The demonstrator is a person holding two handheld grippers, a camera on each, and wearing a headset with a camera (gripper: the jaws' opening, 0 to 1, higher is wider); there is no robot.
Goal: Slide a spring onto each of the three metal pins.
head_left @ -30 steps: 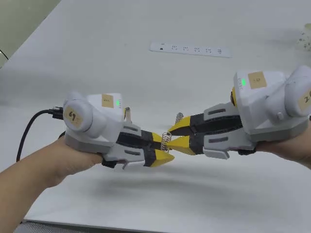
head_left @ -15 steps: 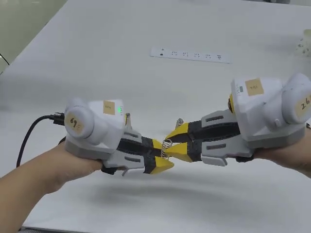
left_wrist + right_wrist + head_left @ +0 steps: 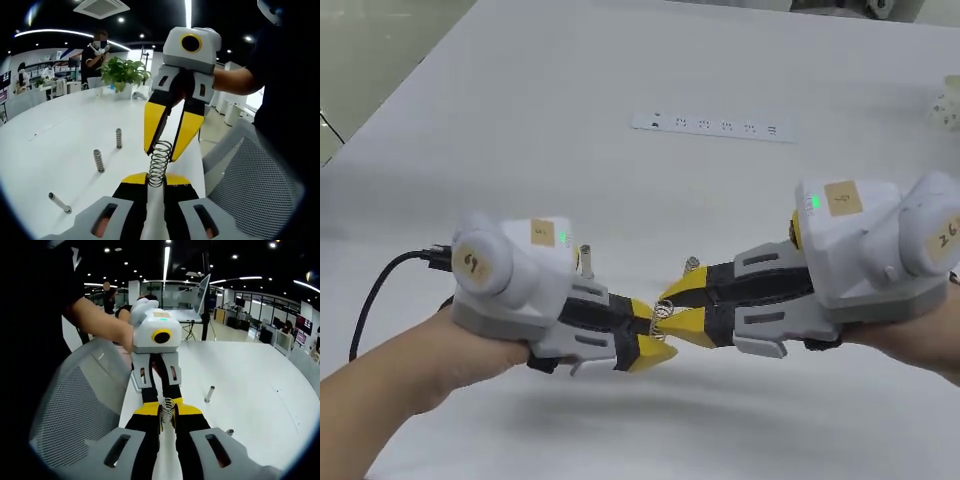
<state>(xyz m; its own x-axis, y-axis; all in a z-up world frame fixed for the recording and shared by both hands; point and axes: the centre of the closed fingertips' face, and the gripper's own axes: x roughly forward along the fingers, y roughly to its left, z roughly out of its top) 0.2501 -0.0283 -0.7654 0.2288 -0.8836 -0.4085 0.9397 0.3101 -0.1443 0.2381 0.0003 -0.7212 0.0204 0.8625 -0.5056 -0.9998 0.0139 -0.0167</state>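
Note:
A small steel spring (image 3: 660,314) hangs in the air between the two grippers, which meet tip to tip above the white table (image 3: 520,120). My left gripper (image 3: 156,180) is shut on the spring's (image 3: 159,163) near end. My right gripper (image 3: 167,412) comes from the opposite side, and its yellow jaws pinch the other end of the spring (image 3: 166,410). On the table beyond stand two pins wearing springs (image 3: 118,138) (image 3: 98,160) and one bare pin (image 3: 60,203). The bare pin (image 3: 586,258) shows just behind the left gripper (image 3: 650,325).
A white power strip (image 3: 713,126) lies further back on the table. A black cable (image 3: 380,280) trails from the left gripper's rear. A grey mesh chair (image 3: 250,170) stands at the table's near edge. Other people and a potted plant (image 3: 122,75) are far off.
The grippers stay tip to tip with the spring between them. The head camera has shifted a little; nothing else has visibly moved.

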